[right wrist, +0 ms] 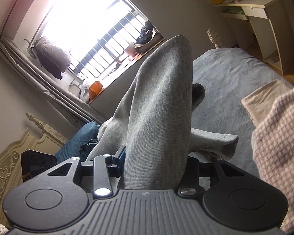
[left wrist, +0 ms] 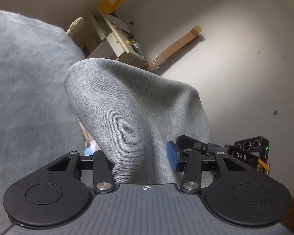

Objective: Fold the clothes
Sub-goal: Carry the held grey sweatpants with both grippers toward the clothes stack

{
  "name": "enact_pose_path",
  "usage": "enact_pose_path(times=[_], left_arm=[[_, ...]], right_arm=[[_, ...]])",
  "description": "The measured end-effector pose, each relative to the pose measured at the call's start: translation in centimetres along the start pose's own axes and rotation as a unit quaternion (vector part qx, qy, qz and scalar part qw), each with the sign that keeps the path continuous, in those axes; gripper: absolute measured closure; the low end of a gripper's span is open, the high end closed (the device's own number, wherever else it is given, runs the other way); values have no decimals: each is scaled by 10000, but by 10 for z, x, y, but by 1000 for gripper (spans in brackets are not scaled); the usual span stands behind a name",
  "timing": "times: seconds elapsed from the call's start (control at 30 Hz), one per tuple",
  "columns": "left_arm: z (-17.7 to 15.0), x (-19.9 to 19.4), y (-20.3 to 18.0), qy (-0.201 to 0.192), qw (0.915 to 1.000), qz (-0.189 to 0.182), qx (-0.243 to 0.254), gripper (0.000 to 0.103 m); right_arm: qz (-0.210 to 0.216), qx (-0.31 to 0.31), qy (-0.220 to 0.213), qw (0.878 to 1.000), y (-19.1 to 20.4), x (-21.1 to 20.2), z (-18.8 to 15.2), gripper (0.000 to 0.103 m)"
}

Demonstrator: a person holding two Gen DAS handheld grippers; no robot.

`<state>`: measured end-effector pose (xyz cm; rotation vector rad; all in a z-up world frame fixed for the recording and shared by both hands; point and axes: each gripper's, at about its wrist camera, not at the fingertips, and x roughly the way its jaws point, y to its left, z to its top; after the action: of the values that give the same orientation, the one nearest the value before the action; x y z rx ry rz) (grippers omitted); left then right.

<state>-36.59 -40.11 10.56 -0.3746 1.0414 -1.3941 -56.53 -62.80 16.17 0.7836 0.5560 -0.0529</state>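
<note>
In the left wrist view, your left gripper (left wrist: 139, 156) has a thick fold of grey knit garment (left wrist: 131, 105) bunched between its fingers. The cloth rises in a tall hump straight ahead of the camera and hides the left finger, while the blue pad (left wrist: 173, 155) of the right finger lies against the cloth's right side; the gripper is pinching the garment. Just beyond that pad, at the right edge of the cloth, part of your other gripper's black body (left wrist: 249, 152) shows, marked "DAS" and with a green light lit. To the left, a grey-blue bedspread (left wrist: 25, 82) fills the frame, blurred. Behind the cloth a cream desk (left wrist: 111, 39) stands against the pale wall, with a yellow box (left wrist: 111, 0) on top and a long cardboard piece (left wrist: 176, 47) leaning on the wall beside it. In the right wrist view, your right gripper (right wrist: 156, 162) likewise has the grey garment (right wrist: 160, 101) clamped between its fingers. The fabric stands up as a tall ridge ahead and covers both pads almost fully; only a sliver of blue shows at its left side. A loose flap of the same cloth trails off to the right and hangs low over the bedspread (right wrist: 225, 74). A checked fabric (right wrist: 280, 156) crowds the right edge, with a beige cloth (right wrist: 262, 99) behind it. At left you have a barred window (right wrist: 92, 35), a grey curtain (right wrist: 39, 82), a carved cream headboard (right wrist: 13, 156) and a teal pillow (right wrist: 78, 139).
</note>
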Motion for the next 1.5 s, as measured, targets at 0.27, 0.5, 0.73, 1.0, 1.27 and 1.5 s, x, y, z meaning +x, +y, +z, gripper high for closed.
enact_pose_path(times=[0.27, 0.5, 0.73, 1.0, 1.27, 1.5], left_arm=[[96, 108, -15, 87, 9999, 35, -52, 59], [135, 207, 3, 236, 9995, 183, -60, 58], [123, 287, 48, 557, 9968, 546, -188, 58], [93, 352, 101, 1001, 9893, 931, -507, 58], [76, 363, 115, 1073, 9899, 778, -505, 58], [43, 378, 140, 1388, 9853, 908, -413, 58]], right_arm=[[-84, -45, 12, 10000, -72, 29, 134, 57], [-235, -227, 207, 9992, -158, 59, 222, 57], [-237, -80, 519, 9983, -257, 104, 236, 57], [-478, 276, 938, 9941, -347, 151, 206, 57], [-422, 49, 1163, 9923, -379, 163, 206, 57], [-200, 195, 1349, 9905, -414, 172, 185, 57]])
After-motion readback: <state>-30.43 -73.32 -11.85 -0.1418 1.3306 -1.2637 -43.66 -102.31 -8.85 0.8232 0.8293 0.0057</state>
